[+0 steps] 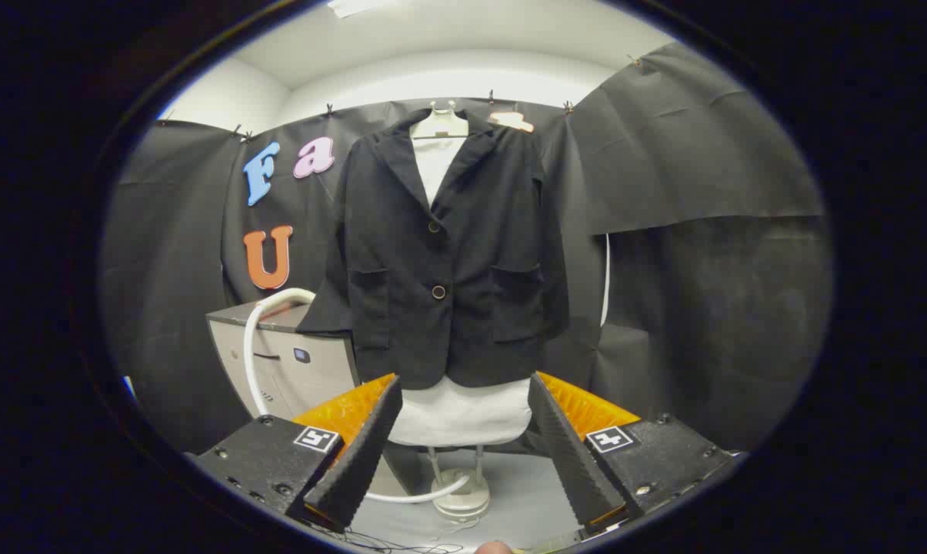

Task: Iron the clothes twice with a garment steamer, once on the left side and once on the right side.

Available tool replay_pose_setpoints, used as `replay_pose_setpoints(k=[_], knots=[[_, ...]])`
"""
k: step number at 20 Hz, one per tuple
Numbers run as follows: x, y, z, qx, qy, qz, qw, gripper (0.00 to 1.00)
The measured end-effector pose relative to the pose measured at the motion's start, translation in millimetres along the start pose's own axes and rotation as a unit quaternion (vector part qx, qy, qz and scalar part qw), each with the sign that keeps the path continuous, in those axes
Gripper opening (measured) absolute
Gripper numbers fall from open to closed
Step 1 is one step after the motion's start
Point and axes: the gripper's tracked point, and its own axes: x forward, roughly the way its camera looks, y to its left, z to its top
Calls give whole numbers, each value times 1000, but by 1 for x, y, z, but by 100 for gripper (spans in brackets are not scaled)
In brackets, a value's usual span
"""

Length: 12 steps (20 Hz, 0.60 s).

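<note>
A black jacket hangs buttoned on a white mannequin torso straight ahead, beyond my fingers. The torso stands on a thin stand with a round base on the floor. My gripper is open, with nothing between its ribbed black fingers; the jacket's hem and the torso's lower edge show in the gap. A white hose curves up from a grey steamer unit left of the jacket and loops down to the floor by the base. The steamer's head is hidden.
Black cloth walls close the booth behind and on both sides. The grey unit stands left of the mannequin, close to its sleeve. A thin white cord hangs right of the jacket. Thin cables lie on the pale floor just below my fingers.
</note>
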Motion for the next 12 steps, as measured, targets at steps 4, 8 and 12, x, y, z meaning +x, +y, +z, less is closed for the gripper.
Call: replay_pose_setpoints(k=[4, 8, 12], knots=[[0, 3, -3, 4, 4, 1, 1000, 100], [2, 7, -4, 8, 4, 2, 1000, 100], [3, 20, -2, 12, 4, 7, 1000, 100]])
